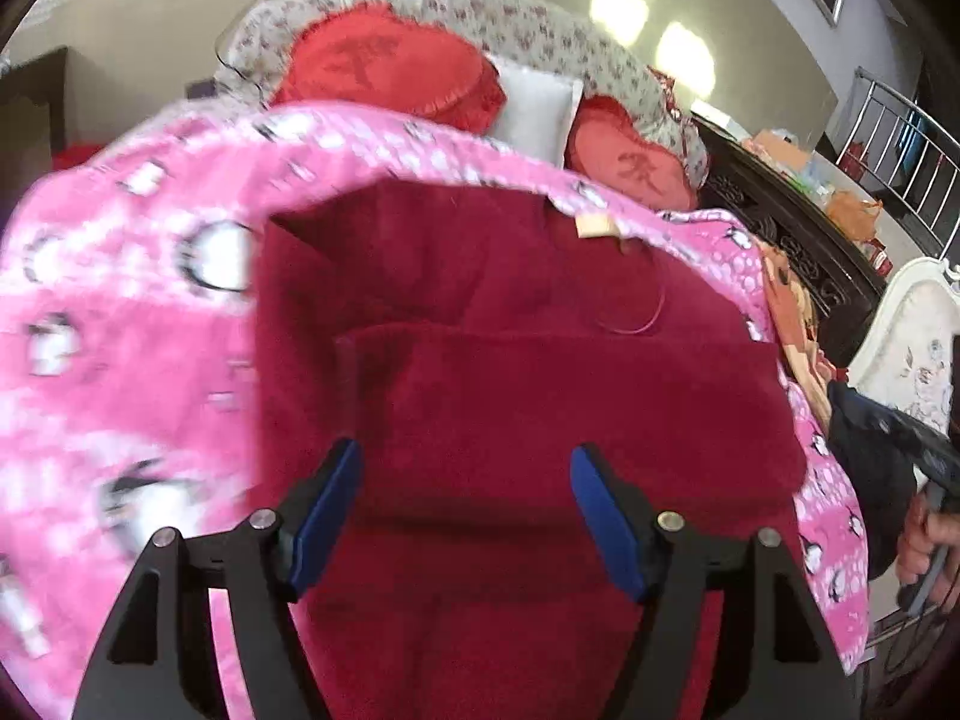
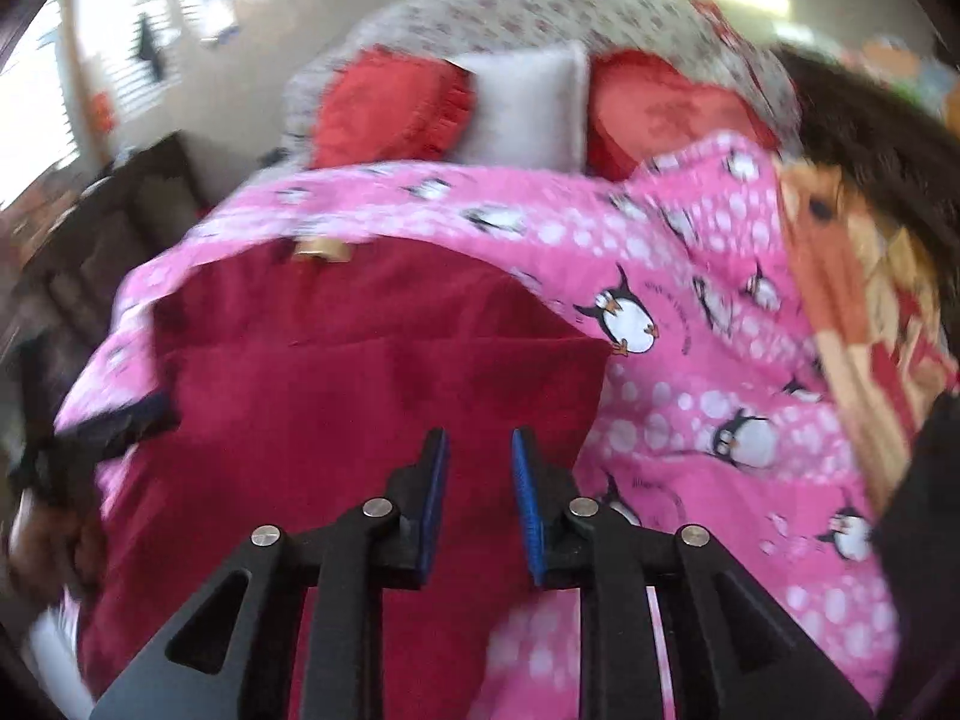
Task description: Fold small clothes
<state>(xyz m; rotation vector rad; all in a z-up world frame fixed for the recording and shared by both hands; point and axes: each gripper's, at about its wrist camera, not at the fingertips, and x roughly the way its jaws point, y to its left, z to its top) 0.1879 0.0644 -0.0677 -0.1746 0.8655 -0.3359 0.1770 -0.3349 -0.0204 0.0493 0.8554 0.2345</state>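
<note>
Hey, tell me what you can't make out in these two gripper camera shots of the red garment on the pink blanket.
- Red garment: near edge hidden behind the left gripper in the left view and cut off by the frame.
- Tag: print too blurred to read in the right view.
- Pink blanket: penguin pattern smeared by motion blur in the left view.
- Garment type: unclear, it lies folded.
- Hand: blurred at the right view's edge.

Bedroom, bed with pillows, blurry frames
Floral headboard (image 1: 480,18) top centre, red cushions (image 1: 384,69), white pillow (image 1: 534,108); window (image 2: 36,90) upper left, metal railing (image 1: 900,138) right.
</note>
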